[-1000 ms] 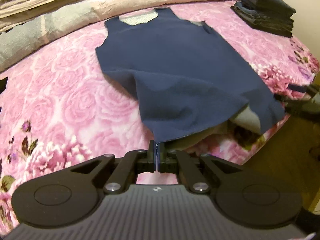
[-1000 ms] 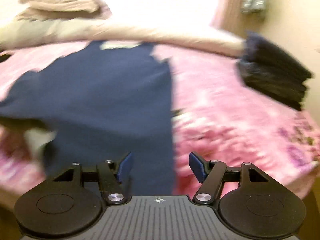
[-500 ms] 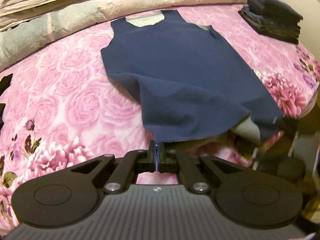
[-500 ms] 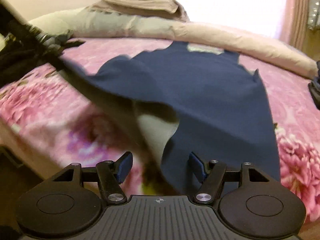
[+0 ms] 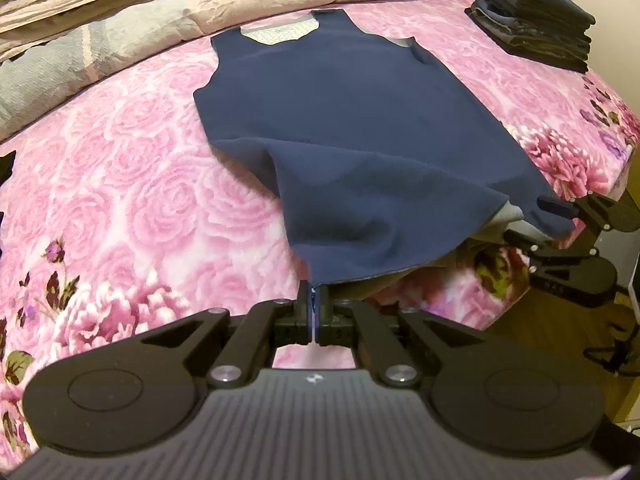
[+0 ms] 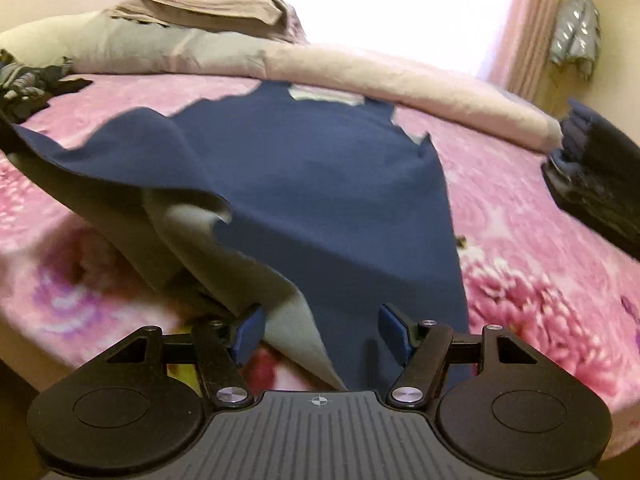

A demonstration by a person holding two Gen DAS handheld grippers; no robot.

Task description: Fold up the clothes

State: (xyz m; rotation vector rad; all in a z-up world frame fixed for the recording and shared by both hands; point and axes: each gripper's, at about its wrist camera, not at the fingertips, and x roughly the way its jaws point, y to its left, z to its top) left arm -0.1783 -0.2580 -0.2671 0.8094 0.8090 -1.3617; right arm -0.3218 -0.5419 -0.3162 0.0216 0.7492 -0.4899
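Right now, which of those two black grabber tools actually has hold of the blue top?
The left gripper: its fingers are pinched shut on the navy top's hem. The right gripper has open fingers either side of the other hem corner.

the navy top (image 5: 352, 128) is a matt, smooth knit cloth with a paler grey inner face showing at its lifted hem near the bed's front edge. the bedspread (image 5: 132, 184) is soft, plushy pink cloth with a printed rose pattern. the rolled quilt (image 6: 400, 76) along the bed's far edge looks like crinkled matt cotton. the folded dark clothes (image 5: 536, 20) are matt fabric. the left gripper (image 5: 313, 312) is matt black plastic with shiny metal pins; the right gripper (image 6: 322, 330) has blue rubbery pads.
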